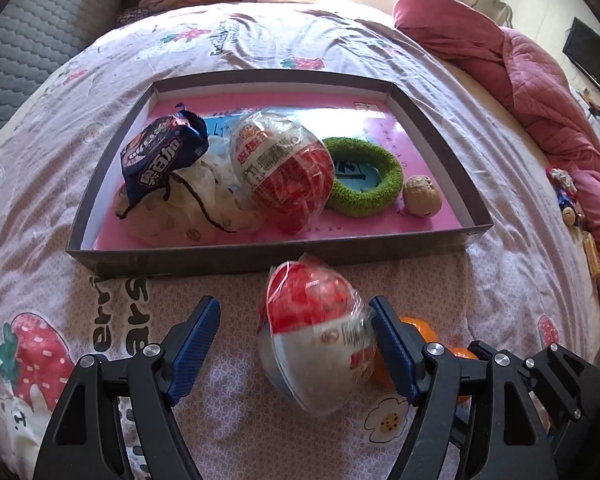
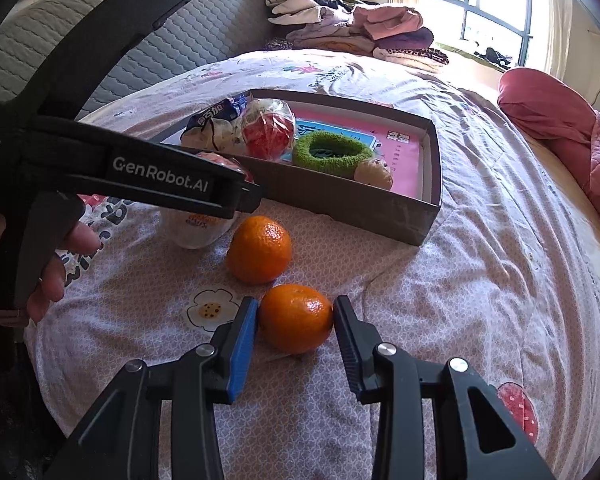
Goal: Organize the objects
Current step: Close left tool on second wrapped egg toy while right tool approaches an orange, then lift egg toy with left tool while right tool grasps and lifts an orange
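Left gripper (image 1: 296, 344) jaws are standing wide apart around the wrapped toy egg (image 1: 318, 340) lying on the bedspread (image 1: 500, 184) just outside the box; only the right pad is touching it, so I'm risking rolling it away on closing. Right gripper (image 2: 296, 320) is bracketing the near mandarin (image 2: 296, 318), pads touching or nearly; clamped or not, cannot tell. Box (image 1: 276, 258) is holding a snack bag (image 1: 162, 156), second toy egg (image 1: 284, 172), green ring (image 1: 364, 176), walnut (image 1: 421, 195).

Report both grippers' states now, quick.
Left gripper: open around the wrapped red-and-white egg toy, only one finger touching it.
Right gripper: shut on the nearer orange, both fingers touching.
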A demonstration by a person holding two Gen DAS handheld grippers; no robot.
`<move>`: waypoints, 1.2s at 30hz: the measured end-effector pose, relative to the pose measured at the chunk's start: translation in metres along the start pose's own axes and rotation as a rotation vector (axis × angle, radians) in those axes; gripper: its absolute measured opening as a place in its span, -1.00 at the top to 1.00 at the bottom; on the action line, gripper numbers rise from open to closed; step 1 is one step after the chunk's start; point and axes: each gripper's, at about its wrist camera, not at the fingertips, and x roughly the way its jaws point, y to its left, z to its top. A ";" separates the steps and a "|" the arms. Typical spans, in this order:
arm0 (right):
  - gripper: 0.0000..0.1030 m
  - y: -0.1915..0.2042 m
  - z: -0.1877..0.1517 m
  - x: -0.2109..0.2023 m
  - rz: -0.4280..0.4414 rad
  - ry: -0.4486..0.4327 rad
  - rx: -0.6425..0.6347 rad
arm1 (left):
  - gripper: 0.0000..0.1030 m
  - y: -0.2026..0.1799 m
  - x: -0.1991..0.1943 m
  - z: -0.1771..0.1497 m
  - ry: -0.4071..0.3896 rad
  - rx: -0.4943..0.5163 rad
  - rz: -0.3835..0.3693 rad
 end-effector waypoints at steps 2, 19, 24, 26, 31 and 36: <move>0.24 0.000 -0.001 0.001 0.004 0.006 0.006 | -0.50 -0.002 0.001 -0.003 0.011 0.008 -0.006; 0.24 -0.007 -0.002 -0.003 0.053 -0.010 0.063 | -0.04 0.002 -0.006 -0.009 -0.031 0.007 -0.057; 0.24 -0.010 0.001 -0.010 0.057 -0.045 0.086 | -0.04 0.003 -0.026 -0.008 -0.099 0.019 -0.035; 0.24 -0.012 0.002 -0.013 0.059 -0.060 0.093 | -0.04 0.004 -0.036 -0.006 -0.124 0.023 -0.034; 0.24 -0.013 0.009 -0.026 0.049 -0.114 0.103 | -0.04 0.007 -0.059 -0.001 -0.184 0.026 -0.026; 0.24 -0.013 0.018 -0.036 0.038 -0.152 0.104 | -0.04 0.010 -0.074 -0.002 -0.217 0.024 -0.025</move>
